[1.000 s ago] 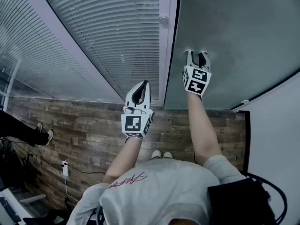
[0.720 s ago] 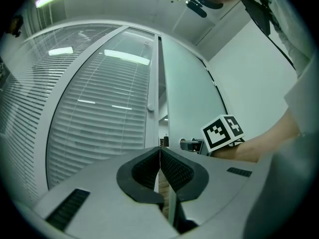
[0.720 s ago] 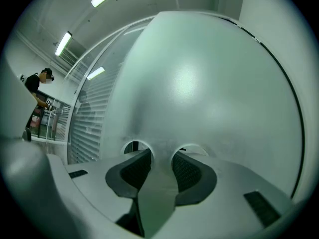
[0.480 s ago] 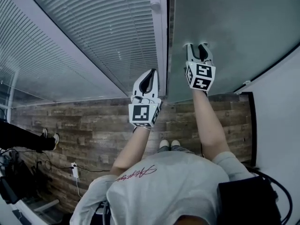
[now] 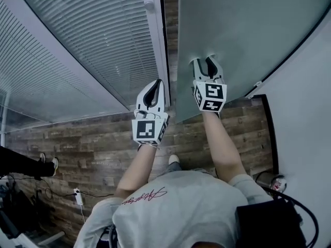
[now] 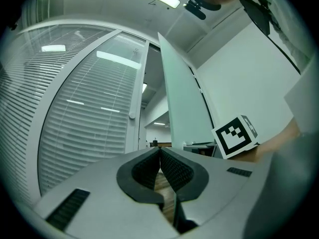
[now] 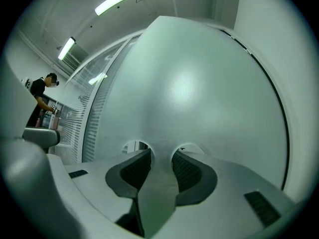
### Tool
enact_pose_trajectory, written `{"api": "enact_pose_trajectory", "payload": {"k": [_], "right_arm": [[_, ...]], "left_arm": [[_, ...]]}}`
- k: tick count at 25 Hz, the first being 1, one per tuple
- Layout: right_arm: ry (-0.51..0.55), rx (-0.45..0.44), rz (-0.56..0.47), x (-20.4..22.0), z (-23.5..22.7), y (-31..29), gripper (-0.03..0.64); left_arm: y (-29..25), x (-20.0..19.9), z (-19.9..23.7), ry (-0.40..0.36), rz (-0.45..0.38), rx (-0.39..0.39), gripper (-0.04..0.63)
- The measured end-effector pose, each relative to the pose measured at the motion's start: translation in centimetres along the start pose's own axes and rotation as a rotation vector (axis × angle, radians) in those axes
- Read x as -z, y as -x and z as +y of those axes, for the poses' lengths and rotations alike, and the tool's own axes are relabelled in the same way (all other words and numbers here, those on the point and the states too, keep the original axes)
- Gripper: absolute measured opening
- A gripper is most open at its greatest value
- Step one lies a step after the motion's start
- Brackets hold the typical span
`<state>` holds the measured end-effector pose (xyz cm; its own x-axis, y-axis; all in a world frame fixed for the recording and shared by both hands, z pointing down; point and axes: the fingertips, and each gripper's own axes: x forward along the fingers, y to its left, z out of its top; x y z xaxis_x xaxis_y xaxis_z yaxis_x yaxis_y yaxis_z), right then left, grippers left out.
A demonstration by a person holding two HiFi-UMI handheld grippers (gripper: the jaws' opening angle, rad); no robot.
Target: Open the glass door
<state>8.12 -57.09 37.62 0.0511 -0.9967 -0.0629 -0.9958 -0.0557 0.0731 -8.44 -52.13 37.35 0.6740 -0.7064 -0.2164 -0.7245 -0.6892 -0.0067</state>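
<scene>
The frosted glass door (image 5: 248, 30) fills the upper right of the head view and stands ajar: a narrow strip of wooden floor (image 5: 93, 138) shows between its free edge and the white frame post (image 5: 155, 35). The right gripper (image 5: 204, 61) is held level against the face of the door, near that free edge and low on the panel. In the right gripper view its jaws stand apart, both tips touching the glass door (image 7: 199, 83), with only the door's flat surface between them and nothing clasped; the tips' round reflections show in the glass around the right gripper (image 7: 160, 156). The left gripper (image 5: 158, 83) sits just beside the post, left of the door's edge and apart from the glass. In the left gripper view the jaws of the left gripper (image 6: 159, 151) are closed tip to tip and hold nothing, pointing toward the gap beside the edge-on glass door (image 6: 182, 103). A partition with slatted blinds (image 5: 93, 40) adjoins the post on the left, and a small round knob (image 5: 149, 5) sits on the post. A distant person (image 7: 42, 101) appears at the left of the right gripper view.
</scene>
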Motion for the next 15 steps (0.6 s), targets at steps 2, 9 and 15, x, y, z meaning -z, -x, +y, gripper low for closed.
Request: {"api": "enact_pose_trajectory", "payload": {"k": [2, 9, 15], "right_arm": [[0.001, -0.013, -0.005, -0.1, 0.0, 1.5, 0.141], [-0.009, -0.073, -0.006, -0.4, -0.5, 7.8, 0.141], [0.000, -0.143, -0.016, -0.8, -1.2, 13.3, 0.141]], "left_arm": [[0.6, -0.5, -1.2, -0.007, -0.009, 0.007, 0.017], [3.4, -1.7, -7.2, -0.014, -0.024, 0.010, 0.017], [6.9, -2.1, -12.9, -0.003, -0.019, -0.009, 0.017]]}}
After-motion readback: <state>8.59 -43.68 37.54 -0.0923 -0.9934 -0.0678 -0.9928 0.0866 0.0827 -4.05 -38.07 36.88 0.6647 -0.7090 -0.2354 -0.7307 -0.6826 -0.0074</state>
